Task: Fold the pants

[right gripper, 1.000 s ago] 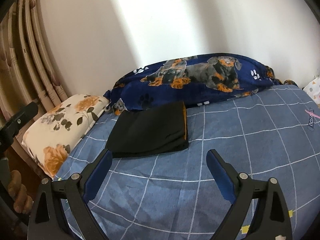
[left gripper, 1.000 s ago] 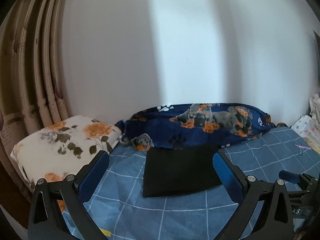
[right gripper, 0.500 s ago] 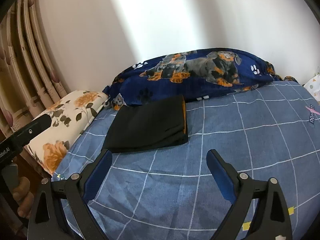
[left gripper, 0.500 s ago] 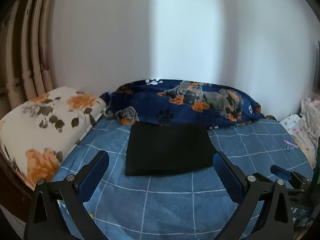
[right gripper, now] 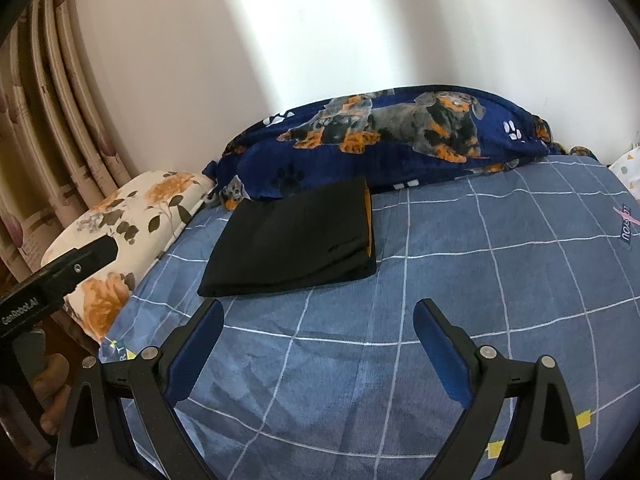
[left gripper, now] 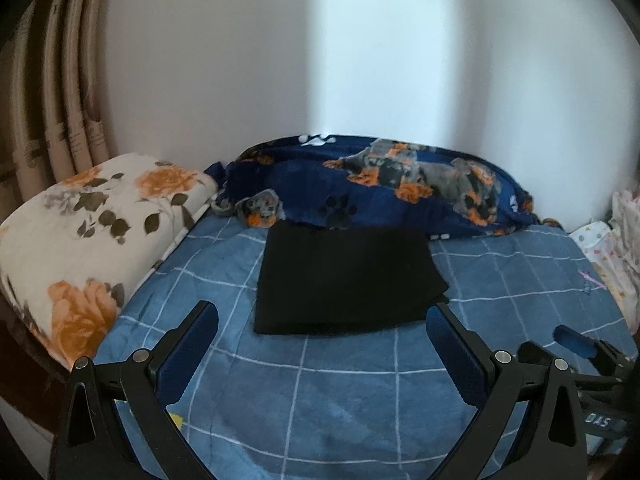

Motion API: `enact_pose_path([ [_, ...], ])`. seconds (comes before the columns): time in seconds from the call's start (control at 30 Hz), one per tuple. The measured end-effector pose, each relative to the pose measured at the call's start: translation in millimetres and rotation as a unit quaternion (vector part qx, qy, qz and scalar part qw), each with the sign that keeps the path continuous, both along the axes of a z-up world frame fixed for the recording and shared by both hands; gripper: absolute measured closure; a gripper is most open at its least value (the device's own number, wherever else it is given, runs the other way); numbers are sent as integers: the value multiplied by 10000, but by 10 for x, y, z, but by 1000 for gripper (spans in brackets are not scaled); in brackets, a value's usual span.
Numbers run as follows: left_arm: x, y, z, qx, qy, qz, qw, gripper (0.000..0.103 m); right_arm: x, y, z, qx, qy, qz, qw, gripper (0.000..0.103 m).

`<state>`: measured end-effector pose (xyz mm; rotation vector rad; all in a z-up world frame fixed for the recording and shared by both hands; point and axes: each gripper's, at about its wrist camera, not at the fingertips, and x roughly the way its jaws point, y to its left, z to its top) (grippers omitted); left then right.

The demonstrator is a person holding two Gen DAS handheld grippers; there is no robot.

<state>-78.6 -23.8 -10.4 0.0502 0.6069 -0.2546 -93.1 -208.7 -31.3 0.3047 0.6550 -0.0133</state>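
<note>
The black pants (left gripper: 344, 280) lie folded into a flat rectangle on the blue checked bed sheet (left gripper: 344, 392), just in front of the dog-print blanket. In the right wrist view the pants (right gripper: 292, 240) show an orange lining at their right edge. My left gripper (left gripper: 322, 320) is open and empty, held above the sheet just short of the pants' near edge. My right gripper (right gripper: 318, 316) is open and empty, near the pants' front right corner. The right gripper also shows at the right edge of the left wrist view (left gripper: 576, 344). The left gripper's body shows at the left of the right wrist view (right gripper: 60, 276).
A navy dog-print blanket (left gripper: 384, 184) is bunched along the white wall behind the pants. A floral pillow (left gripper: 88, 232) lies at the left by beige curtains (left gripper: 52, 92). Pale spotted fabric (left gripper: 612, 248) sits at the bed's right edge.
Both grippers stayed open and empty. The left view has tilted down and moved closer to the bed, so the pants look larger; the right view has shifted slightly nearer the pants.
</note>
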Motion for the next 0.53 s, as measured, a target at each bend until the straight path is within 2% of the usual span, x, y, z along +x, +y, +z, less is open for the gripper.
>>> enact_pose_path([
  [0.17,38,22,-103,-3,23,49,10000,0,11,-7,-8,-3,14,14,10000,8],
  [0.53,57,99,-100,45,-153,394,9991,0,7,37,30,-218,-96,33,9997,8],
])
